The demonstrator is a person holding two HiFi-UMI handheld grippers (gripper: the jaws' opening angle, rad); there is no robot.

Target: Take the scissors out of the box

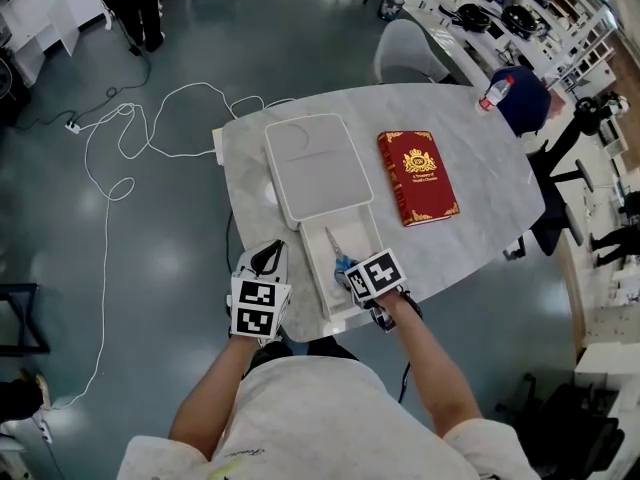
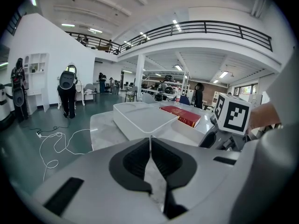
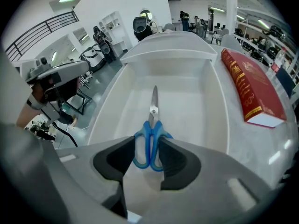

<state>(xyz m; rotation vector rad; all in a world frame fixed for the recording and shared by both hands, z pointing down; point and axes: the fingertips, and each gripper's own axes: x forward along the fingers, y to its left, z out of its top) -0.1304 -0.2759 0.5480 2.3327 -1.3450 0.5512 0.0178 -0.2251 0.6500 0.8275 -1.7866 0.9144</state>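
Note:
Blue-handled scissors (image 1: pixel 338 253) lie flat in the open white box (image 1: pixel 366 236) at the table's near edge, blades pointing away from me. My right gripper (image 1: pixel 346 274) points steeply down into the box. In the right gripper view the scissors (image 3: pixel 150 135) have their two handle loops between the pads, which touch them on both sides, so my right gripper (image 3: pixel 148 161) is shut on them. The scissors still rest on the box floor (image 3: pixel 187 97). My left gripper (image 1: pixel 268 260) is by the table edge, left of the box. Its pads meet, so my left gripper (image 2: pixel 150 146) is shut on nothing.
The box's white lid (image 1: pixel 315 163) lies just beyond the box, overlapping its far end. A red book (image 1: pixel 417 177) lies to the right. A bottle (image 1: pixel 495 92) and a dark cap (image 1: pixel 522 98) sit at the table's far right. White cable (image 1: pixel 120 138) loops on the floor.

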